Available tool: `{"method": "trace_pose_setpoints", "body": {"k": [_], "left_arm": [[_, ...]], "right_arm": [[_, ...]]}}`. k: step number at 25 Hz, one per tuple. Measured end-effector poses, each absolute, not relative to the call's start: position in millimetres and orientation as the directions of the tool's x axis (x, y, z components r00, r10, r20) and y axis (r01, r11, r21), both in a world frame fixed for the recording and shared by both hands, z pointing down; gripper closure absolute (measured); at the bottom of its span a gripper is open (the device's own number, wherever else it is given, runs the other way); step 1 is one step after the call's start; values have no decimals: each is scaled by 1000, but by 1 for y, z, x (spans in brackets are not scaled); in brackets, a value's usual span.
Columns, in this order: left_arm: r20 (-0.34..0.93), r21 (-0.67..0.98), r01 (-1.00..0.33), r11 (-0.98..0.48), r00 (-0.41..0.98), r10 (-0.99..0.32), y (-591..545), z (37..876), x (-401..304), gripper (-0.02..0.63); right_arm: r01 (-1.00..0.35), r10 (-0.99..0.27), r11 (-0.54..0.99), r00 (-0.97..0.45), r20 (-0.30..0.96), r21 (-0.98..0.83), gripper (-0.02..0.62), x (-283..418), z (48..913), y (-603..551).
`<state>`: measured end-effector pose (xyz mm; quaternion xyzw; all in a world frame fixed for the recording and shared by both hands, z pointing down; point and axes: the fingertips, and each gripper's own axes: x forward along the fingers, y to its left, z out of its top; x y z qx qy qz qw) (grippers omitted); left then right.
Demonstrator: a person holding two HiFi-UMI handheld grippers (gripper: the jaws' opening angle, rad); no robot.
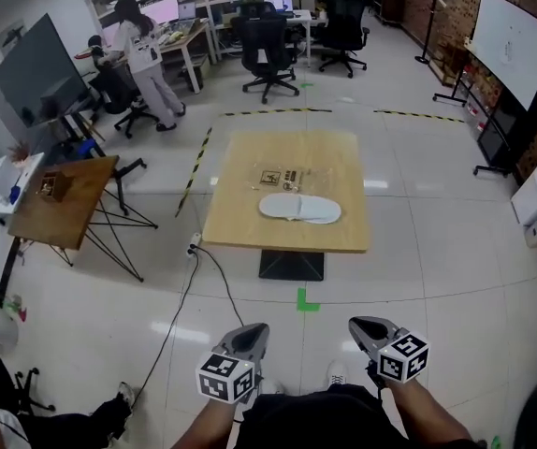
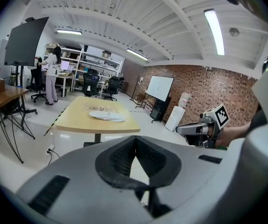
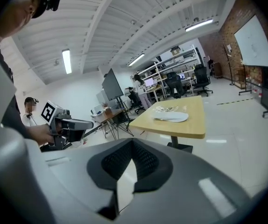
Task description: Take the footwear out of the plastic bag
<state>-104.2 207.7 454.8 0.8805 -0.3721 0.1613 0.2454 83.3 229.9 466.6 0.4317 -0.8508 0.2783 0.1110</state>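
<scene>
Left gripper (image 1: pixel 253 335) and right gripper (image 1: pixel 367 329) are hovering well short of the pale wooden table (image 1: pixel 240 223), fingers closed on nothing. Flat white slippers (image 1: pixel 299 208) are lying beside the crumpled clear plastic bag (image 1: pixel 283 178), seemingly outside it. Approaching or stepping back: unclear.

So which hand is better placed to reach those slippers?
Left, only slightly. The left gripper and right gripper are both shut, empty and well short of the table; the slippers lie a little toward the left one.

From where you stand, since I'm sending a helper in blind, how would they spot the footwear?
Find the light-wood table mid-floor. Toward its near edge lies the footwear, flat and solid white; the plastic bag just beyond is clear with dark print.
</scene>
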Motion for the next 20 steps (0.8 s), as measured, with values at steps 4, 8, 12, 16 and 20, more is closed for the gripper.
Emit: {"method": "trace_pose_setpoints", "body": {"k": [4, 8, 12, 16, 20], "left_arm": [[450, 306, -692, -654, 711, -541, 208, 456, -118, 598], [450, 303, -674, -674, 725, -522, 199, 457, -125, 598], [428, 299, -682, -667, 721, -545, 200, 446, -127, 598], [416, 315, -712, -628, 698, -582, 204, 447, -117, 598], [416, 336, -724, -602, 688, -595, 209, 452, -101, 598]], "right_arm": [[-827, -710, 434, -558, 431, -357, 595, 63, 465, 241], [-842, -723, 431, -538, 434, -326, 595, 50, 458, 248], [-841, -701, 448, -541, 465, -304, 595, 50, 461, 258], [-821, -678, 465, -570, 464, -331, 595, 62, 462, 257], [-806, -662, 490, -592, 460, -332, 595, 75, 461, 251]]}}
